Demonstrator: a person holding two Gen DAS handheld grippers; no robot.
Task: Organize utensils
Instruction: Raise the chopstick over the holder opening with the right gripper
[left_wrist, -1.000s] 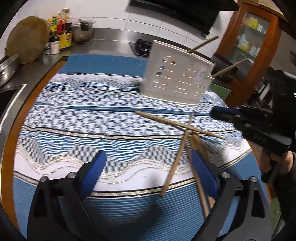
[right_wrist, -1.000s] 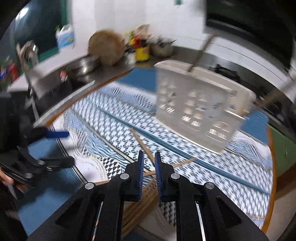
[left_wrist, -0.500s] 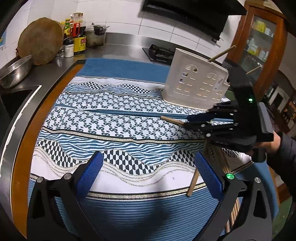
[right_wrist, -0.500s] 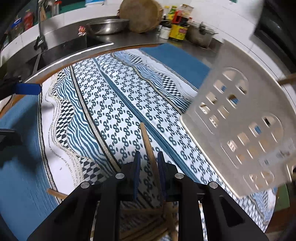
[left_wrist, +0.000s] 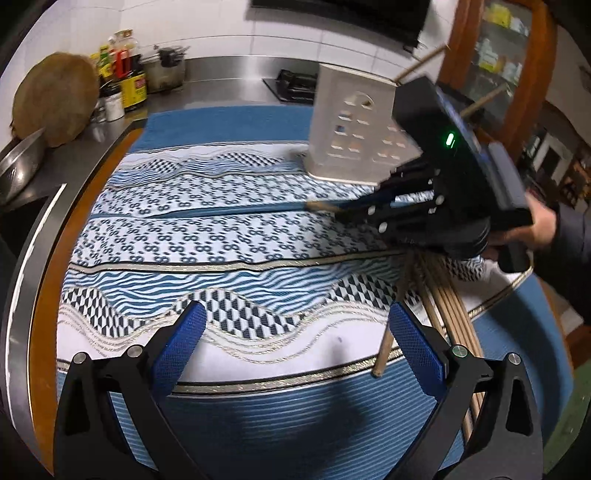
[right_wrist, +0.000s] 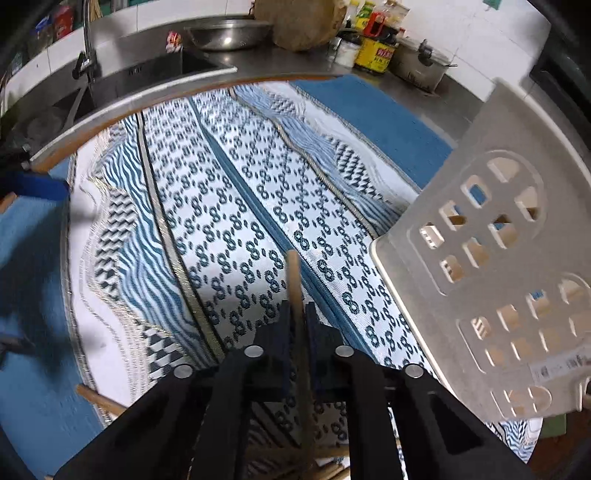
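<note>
One chopstick (right_wrist: 295, 284), light, stiff and slippery, is clamped near its end in the right gripper (right_wrist: 296, 325); left gripper (left_wrist: 295, 339) spread wide, holding nothing.

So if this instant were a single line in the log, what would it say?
right gripper: shut on chopstick | left gripper: open, holding nothing | loose chopsticks: on cloth | holder: nearby
</note>
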